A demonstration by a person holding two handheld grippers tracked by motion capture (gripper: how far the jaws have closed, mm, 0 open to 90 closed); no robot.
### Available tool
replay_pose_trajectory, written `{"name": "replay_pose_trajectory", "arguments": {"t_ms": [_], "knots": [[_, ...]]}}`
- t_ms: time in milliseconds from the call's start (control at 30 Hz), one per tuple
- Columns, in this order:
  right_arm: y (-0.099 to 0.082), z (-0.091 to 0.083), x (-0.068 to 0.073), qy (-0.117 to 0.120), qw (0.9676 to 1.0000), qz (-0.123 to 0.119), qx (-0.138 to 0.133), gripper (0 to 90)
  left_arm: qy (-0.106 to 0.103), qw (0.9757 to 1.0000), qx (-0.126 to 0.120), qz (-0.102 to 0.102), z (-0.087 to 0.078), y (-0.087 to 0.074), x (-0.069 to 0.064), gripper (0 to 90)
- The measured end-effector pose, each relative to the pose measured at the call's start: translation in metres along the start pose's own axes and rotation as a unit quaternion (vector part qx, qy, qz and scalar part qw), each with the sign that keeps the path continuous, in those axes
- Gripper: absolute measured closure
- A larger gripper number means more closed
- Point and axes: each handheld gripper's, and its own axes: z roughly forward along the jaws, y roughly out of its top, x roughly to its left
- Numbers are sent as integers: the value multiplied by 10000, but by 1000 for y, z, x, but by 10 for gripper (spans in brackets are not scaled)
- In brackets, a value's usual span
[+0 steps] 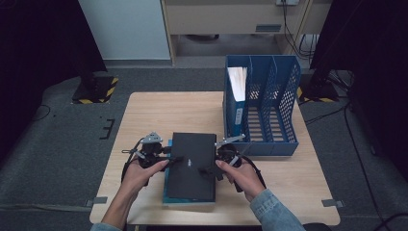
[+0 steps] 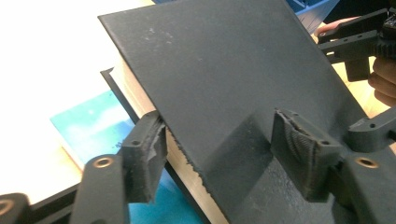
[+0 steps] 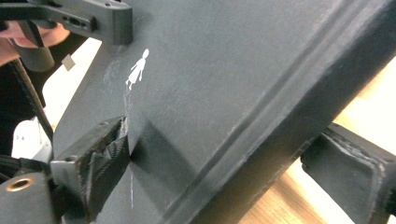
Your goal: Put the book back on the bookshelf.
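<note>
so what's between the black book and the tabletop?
A blue book lies flat under the black book, on the table. The high view shows its edge; the left gripper view shows its cover below the black book's pages.

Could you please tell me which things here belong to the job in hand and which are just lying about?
In the job: black book, left gripper, right gripper.
Lying about: teal book beneath the black one, blue file rack, blue folder in its leftmost slot, table.
</note>
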Motion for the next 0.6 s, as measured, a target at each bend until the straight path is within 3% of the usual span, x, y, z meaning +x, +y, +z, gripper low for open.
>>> {"name": "replay_pose_trajectory", "arguments": {"t_ms": [233, 367, 600], "knots": [[15, -2, 4, -117, 9999, -63, 0, 152, 131, 9999, -25, 97, -13, 10, 4, 462], [22, -3, 5, -152, 9998, -90, 8, 171, 139, 9999, -71, 11, -18, 14, 7, 503], [34, -5, 10, -279, 9992, -300, -18, 207, 269, 9995, -47, 136, -29, 24, 8, 545]]}}
